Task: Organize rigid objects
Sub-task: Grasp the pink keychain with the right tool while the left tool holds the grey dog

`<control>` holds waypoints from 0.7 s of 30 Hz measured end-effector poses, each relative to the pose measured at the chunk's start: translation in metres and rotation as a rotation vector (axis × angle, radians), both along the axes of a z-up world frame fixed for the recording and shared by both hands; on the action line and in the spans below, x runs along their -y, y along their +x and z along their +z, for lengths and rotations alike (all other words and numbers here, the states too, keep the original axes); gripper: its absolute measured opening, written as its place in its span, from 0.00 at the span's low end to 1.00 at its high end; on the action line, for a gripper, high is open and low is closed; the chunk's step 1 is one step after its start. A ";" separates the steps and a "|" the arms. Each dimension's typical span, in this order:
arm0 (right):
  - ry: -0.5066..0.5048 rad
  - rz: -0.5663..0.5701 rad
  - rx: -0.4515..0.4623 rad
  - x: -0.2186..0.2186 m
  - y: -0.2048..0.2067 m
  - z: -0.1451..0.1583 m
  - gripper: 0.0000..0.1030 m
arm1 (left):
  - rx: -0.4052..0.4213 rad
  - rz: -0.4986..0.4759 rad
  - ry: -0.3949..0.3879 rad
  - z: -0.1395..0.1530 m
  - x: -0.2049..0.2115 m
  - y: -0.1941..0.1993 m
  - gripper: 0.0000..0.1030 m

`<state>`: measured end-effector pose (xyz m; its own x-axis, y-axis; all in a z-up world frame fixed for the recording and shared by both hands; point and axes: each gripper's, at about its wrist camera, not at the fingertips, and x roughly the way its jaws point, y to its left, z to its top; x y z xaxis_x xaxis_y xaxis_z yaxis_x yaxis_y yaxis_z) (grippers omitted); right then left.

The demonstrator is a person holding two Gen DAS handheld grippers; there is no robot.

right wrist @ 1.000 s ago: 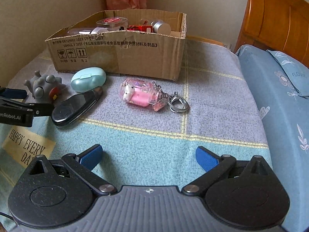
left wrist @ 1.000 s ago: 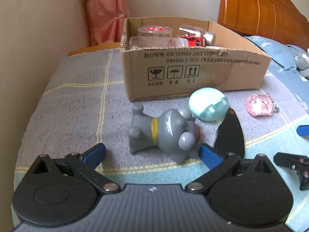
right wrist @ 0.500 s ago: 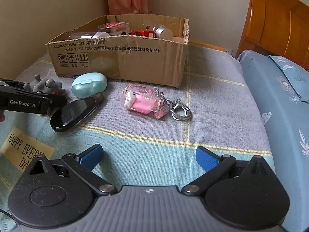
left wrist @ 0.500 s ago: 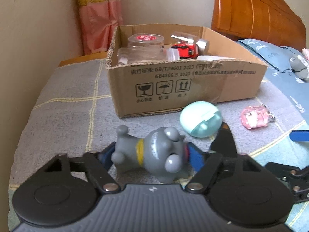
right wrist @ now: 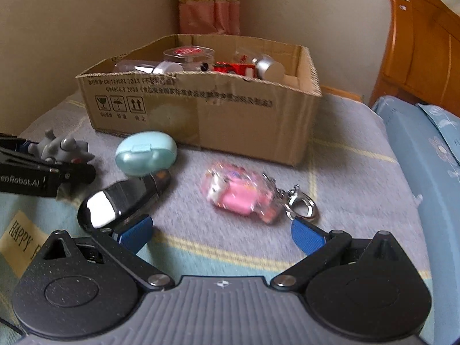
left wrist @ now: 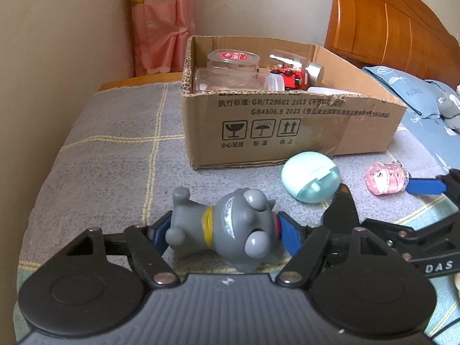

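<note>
The left gripper [left wrist: 222,231] has its blue pads pressed against both sides of a grey toy figure [left wrist: 230,227], which lies on its side on the checked blanket [left wrist: 115,149], near the cardboard box [left wrist: 287,132]. The right gripper [right wrist: 221,230] stands wide apart, holding nothing; the pink keychain [right wrist: 238,195], blurred here, seems to lie just beyond its tips. A mint oval case [right wrist: 145,152] and a black glossy device [right wrist: 126,198] lie to the left of the keychain. Jars and a red toy sit inside the box.
</note>
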<state>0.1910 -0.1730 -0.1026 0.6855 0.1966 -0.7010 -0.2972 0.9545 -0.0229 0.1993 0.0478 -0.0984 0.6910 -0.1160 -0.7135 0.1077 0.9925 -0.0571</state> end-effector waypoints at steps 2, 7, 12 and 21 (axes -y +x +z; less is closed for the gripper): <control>0.003 0.018 0.007 -0.003 0.006 -0.001 1.00 | 0.000 0.001 -0.004 0.000 -0.001 -0.001 0.72; 0.002 0.027 0.000 -0.006 0.016 0.001 0.97 | -0.002 0.001 -0.015 0.000 -0.003 0.001 0.72; -0.022 -0.011 0.028 -0.005 0.009 0.004 0.83 | -0.002 0.003 -0.014 -0.001 -0.003 0.003 0.72; -0.041 -0.041 0.088 -0.005 0.009 0.012 0.70 | -0.005 0.010 -0.016 -0.001 -0.003 0.003 0.72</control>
